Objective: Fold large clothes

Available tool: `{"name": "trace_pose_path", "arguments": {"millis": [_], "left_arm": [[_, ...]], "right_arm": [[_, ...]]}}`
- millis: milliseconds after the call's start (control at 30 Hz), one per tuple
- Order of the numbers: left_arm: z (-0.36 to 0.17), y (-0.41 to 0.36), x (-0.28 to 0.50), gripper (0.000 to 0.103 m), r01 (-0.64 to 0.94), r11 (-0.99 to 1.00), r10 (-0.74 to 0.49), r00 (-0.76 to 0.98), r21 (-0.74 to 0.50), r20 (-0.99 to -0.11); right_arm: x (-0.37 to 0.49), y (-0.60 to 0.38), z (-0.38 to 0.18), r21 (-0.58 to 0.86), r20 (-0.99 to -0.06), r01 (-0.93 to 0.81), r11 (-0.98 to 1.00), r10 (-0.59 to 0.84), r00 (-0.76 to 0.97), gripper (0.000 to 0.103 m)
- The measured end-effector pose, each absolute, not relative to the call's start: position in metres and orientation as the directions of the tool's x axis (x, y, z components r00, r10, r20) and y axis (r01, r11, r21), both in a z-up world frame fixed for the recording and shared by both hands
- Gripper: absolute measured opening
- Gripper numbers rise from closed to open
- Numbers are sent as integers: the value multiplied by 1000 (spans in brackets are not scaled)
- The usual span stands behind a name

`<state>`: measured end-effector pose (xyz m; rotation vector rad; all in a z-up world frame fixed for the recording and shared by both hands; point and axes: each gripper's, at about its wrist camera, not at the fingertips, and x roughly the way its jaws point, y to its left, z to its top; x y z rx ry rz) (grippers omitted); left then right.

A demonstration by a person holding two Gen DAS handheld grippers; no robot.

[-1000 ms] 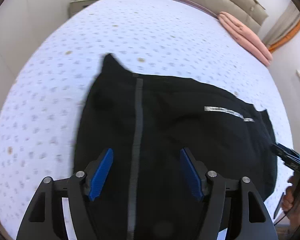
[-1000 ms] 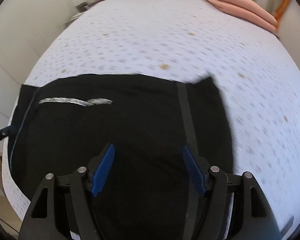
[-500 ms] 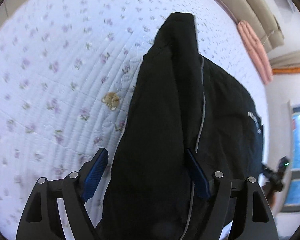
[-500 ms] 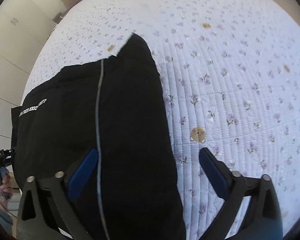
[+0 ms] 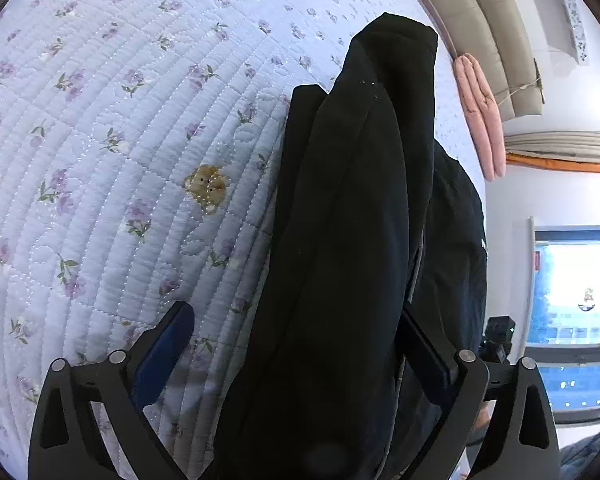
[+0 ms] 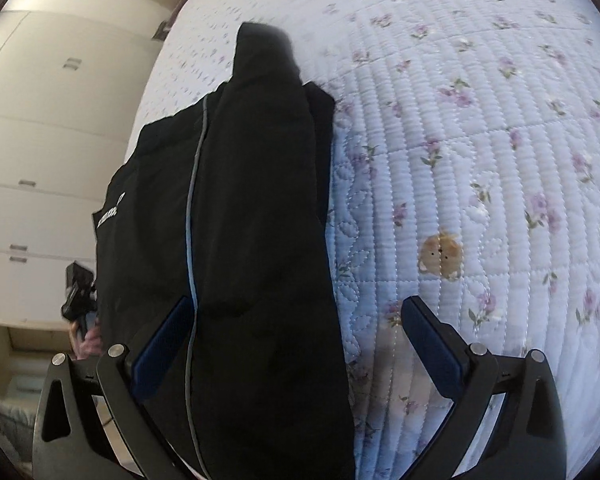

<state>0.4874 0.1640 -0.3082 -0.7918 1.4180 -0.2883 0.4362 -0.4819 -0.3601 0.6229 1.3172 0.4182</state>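
The left gripper [image 5: 296,360] is opening, and the right gripper [image 6: 296,344] gapes wide; neither seems to pinch the black garment [image 5: 352,240] draped between its jaws. The garment's folded edge runs near-to-far on the quilted bed [image 5: 100,160], one gripper at each end.
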Motion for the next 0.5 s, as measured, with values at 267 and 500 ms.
{"name": "trace_pose_path", "arguments": {"millis": [267, 500], "left_arm": [[-309, 151, 498, 102, -270, 652, -699, 150, -709, -699], [-332, 134, 502, 102, -292, 539, -793, 140, -790, -593]], "right_arm": [[439, -483, -363, 756, -644, -31, 654, 751, 145, 82], [452, -472, -380, 843, -530, -18, 537, 838, 132, 96]]}}
